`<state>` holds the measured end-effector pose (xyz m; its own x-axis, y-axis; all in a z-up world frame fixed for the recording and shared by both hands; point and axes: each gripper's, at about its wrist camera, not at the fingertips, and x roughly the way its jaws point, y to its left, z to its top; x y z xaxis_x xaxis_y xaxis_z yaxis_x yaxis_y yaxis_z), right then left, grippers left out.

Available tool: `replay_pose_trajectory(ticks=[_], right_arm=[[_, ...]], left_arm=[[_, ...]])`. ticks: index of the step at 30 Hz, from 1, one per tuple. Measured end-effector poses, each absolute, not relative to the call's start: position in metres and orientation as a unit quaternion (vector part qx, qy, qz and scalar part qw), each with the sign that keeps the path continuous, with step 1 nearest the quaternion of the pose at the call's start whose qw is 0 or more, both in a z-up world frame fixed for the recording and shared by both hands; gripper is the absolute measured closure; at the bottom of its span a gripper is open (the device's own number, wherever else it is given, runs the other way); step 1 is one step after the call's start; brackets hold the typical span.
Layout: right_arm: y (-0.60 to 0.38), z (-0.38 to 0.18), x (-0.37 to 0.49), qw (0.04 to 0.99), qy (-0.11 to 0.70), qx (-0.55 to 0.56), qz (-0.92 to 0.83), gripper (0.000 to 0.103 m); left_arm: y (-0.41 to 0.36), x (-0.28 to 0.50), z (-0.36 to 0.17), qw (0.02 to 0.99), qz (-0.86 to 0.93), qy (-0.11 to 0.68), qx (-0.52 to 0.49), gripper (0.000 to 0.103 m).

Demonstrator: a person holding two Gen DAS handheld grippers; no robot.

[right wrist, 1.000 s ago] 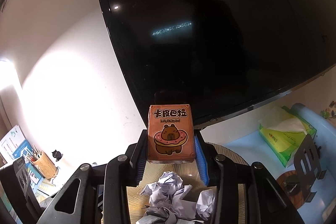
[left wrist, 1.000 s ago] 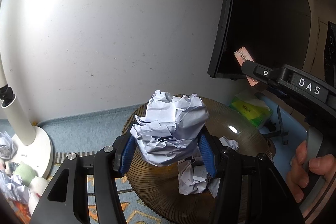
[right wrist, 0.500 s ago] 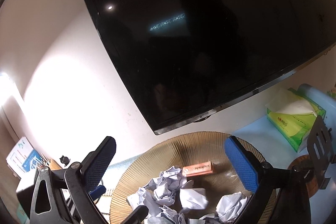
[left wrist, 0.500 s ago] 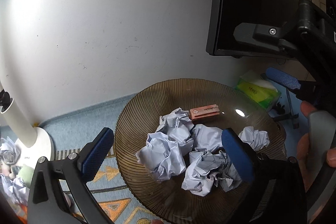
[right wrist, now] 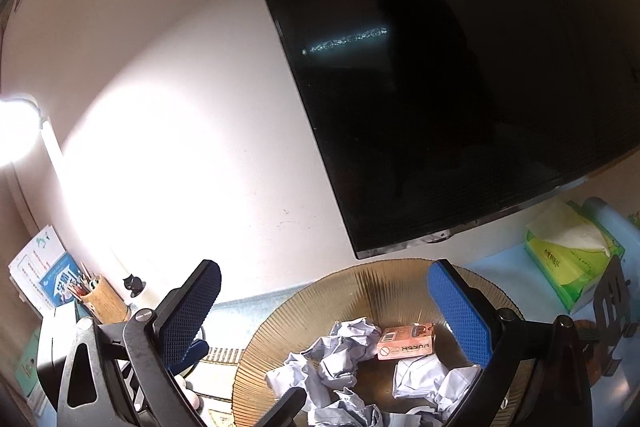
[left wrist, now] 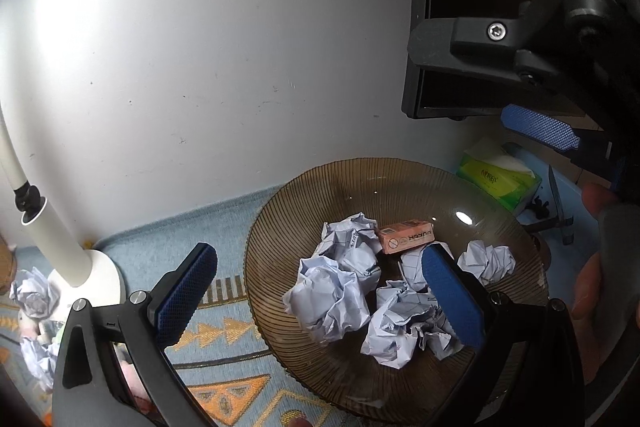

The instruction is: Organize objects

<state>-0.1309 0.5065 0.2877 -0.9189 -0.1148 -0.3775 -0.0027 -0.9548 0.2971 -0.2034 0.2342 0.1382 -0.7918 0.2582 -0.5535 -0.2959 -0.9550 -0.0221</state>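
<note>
A brown ribbed glass bowl (left wrist: 304, 203) (right wrist: 360, 287) stands on the patterned mat. It holds several crumpled paper balls (left wrist: 328, 299) (right wrist: 340, 347) and a small orange card box (left wrist: 406, 237) (right wrist: 406, 341) lying on its side. My left gripper (left wrist: 320, 297) is open and empty above the bowl's near side. My right gripper (right wrist: 324, 311) is open and empty above the bowl; its blue pad (left wrist: 540, 133) shows at the right of the left wrist view.
A white lamp base (left wrist: 100, 275) stands left of the bowl, with more crumpled paper (left wrist: 34, 297) beside it. A black monitor (right wrist: 460, 67) hangs on the wall behind. A green tissue box (left wrist: 498, 181) (right wrist: 568, 263) and a black stand (right wrist: 612, 303) are to the right. A pencil cup (right wrist: 102, 299) stands far left.
My left gripper opened and let a paper ball fall into the bowl. My right gripper opened and dropped the orange box into the bowl. Both grippers have pulled back a little.
</note>
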Motion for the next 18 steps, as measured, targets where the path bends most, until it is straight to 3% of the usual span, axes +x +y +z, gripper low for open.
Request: replay_pose_trajectory(ticks=[6,11,14,18], right_arm=[[0.471,0.314,-0.117,0.053,-0.106,0.182,-0.976,0.0],[0.421,0.325,-0.099,0.112,-0.089,0.17,-0.975,0.0],[0.379,0.309,-0.095,0.154,-0.073,0.195,-0.966,0.0],[0.328,0.263,-0.1,0.172,-0.055,0.251,-0.951,0.0]], left_arm=[[0.195,-0.179,0.157,0.122,0.945,0.025,-0.302,0.0],[0.145,-0.148,0.155,0.058,0.94,0.098,-0.321,0.0],[0.097,-0.13,0.144,0.01,0.931,0.103,-0.35,0.0],[0.031,-0.101,0.119,-0.023,0.919,0.051,-0.391,0.0]])
